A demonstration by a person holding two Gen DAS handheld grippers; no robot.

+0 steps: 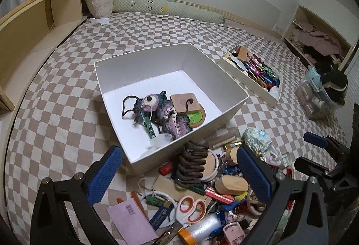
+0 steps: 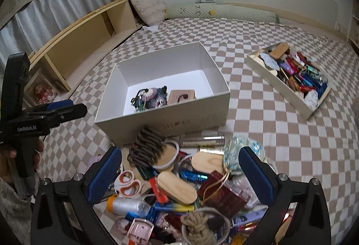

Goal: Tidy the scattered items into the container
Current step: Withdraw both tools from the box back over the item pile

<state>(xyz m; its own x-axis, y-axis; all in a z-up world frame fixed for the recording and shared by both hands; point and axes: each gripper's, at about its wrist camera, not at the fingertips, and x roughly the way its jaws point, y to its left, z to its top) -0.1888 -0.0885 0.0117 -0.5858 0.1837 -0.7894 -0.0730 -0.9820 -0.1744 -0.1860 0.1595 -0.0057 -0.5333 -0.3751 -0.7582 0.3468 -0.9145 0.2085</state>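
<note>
Right wrist view: the right gripper (image 2: 179, 174), spread wide, should drop squarely over one wooden oval (image 2: 177, 187), then pinch; the left gripper (image 1: 179, 168) is also spread.

A white open box (image 1: 233, 85) sits on the checkered bed, holding a crocheted purple-and-blue piece (image 1: 157, 110), a green clip (image 1: 149, 127) and a tan wooden block (image 1: 185, 102). Just in front of it lies a heap of clutter: a brown claw clip (image 1: 190, 160), orange-handled scissors (image 1: 190, 208), a pink card (image 1: 131, 221), an oval wooden piece (image 2: 177, 187) and a clear thread spool (image 2: 128, 205).
</note>
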